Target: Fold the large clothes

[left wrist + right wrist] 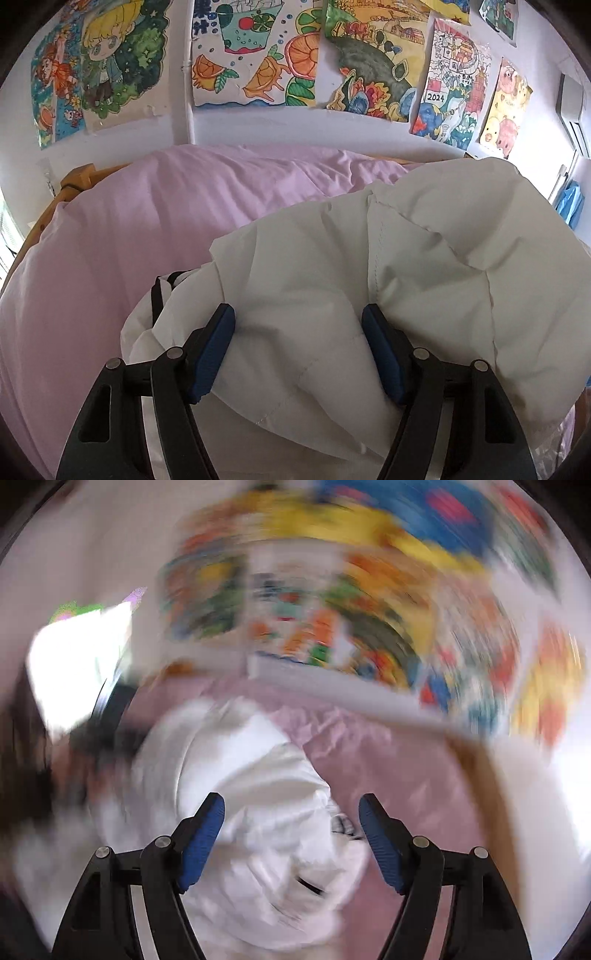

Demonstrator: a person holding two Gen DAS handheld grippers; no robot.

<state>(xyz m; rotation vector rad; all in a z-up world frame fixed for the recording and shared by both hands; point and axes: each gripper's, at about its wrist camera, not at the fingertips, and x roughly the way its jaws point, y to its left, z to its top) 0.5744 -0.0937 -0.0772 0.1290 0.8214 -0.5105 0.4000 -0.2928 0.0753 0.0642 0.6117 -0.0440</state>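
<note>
A white padded jacket [424, 258] lies bunched on a pink bed sheet [129, 240]. My left gripper [297, 347] stands wide, a thick fold of the jacket fills the gap, and both blue pads press against it. A black strap or trim [159, 295] shows at the jacket's left edge. The right wrist view is heavily blurred. In it my right gripper [291, 834] is open above the jacket [258, 775], with nothing pinched between its pads.
A wooden bed frame [79, 177] runs along the sheet's far edge, against a white wall with several colourful drawings [258, 55]. A white pipe [190, 125] climbs the wall. A blue cloth [572, 206] hangs at the far right. More pink sheet [406, 775] lies right of the jacket.
</note>
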